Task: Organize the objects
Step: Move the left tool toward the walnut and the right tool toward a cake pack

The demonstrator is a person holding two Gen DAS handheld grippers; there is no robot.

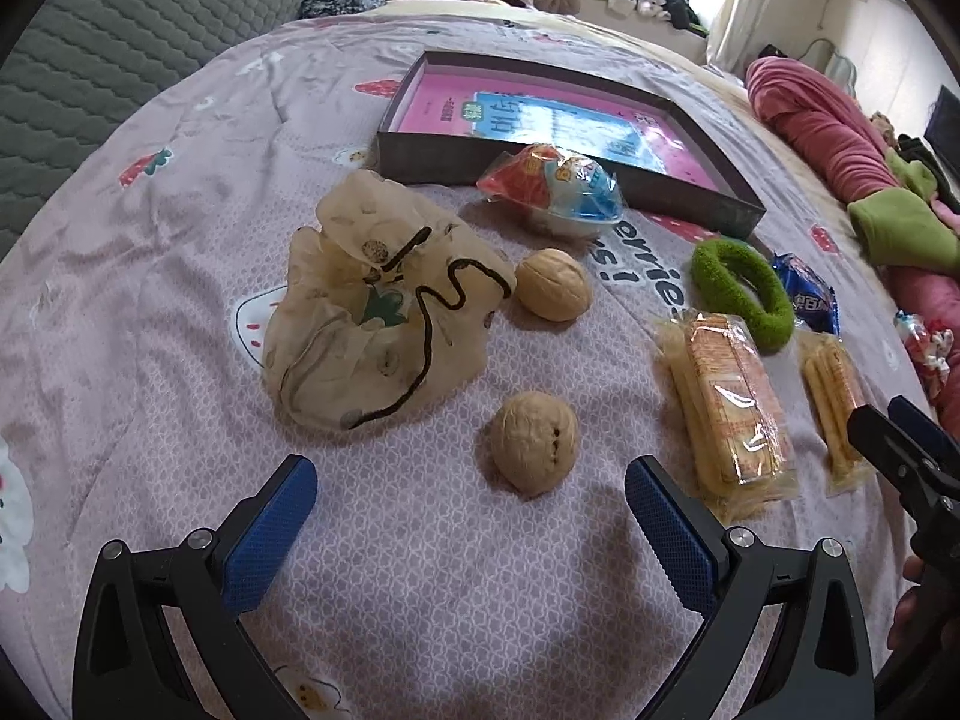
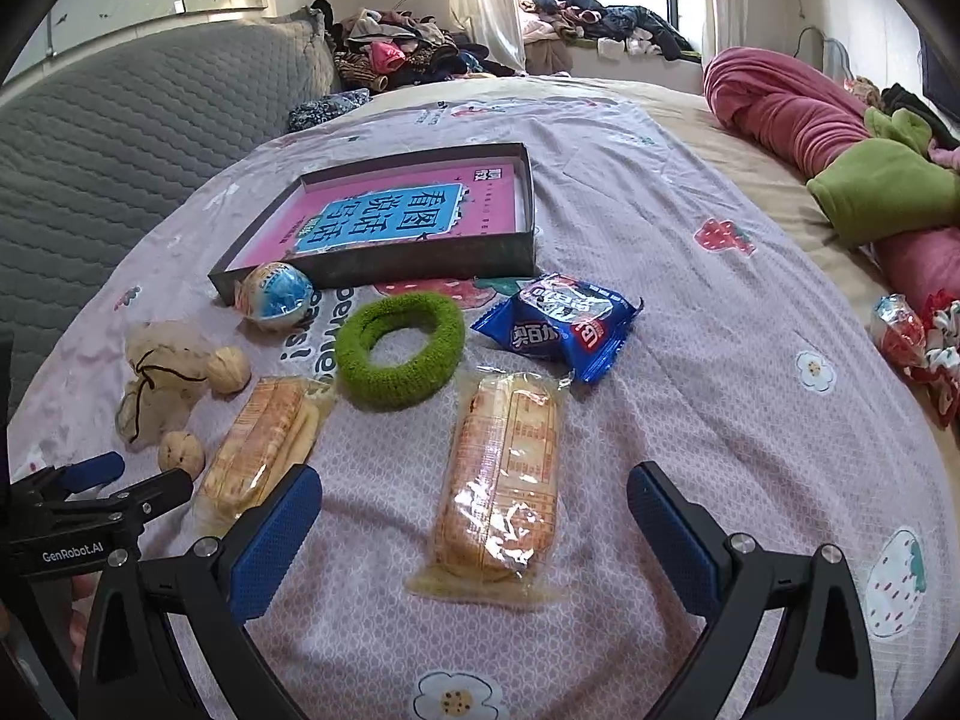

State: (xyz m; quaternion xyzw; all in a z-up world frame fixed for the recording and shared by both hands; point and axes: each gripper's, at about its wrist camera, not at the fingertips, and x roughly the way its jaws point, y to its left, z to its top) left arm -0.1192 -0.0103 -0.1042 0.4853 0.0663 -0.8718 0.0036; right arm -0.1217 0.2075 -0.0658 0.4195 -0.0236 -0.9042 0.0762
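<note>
Nearest our left gripper (image 1: 471, 510), jaws apart, lies a tan walnut (image 1: 534, 449); our right gripper (image 2: 474, 516), likewise apart, faces an orange-printed cracker packet (image 2: 501, 480), both nearer than the shallow dark box (image 2: 420, 267).

Glossy clear-plastic cracker packs (image 2: 501, 480) and a shiny blue foil biscuit packet (image 2: 561, 324) lie on the matt quilted lilac bedspread (image 2: 690, 360). The fuzzy green hair ring (image 2: 399, 351) looks woolly; the tan walnuts (image 1: 535, 450) are rough-shelled.
</note>
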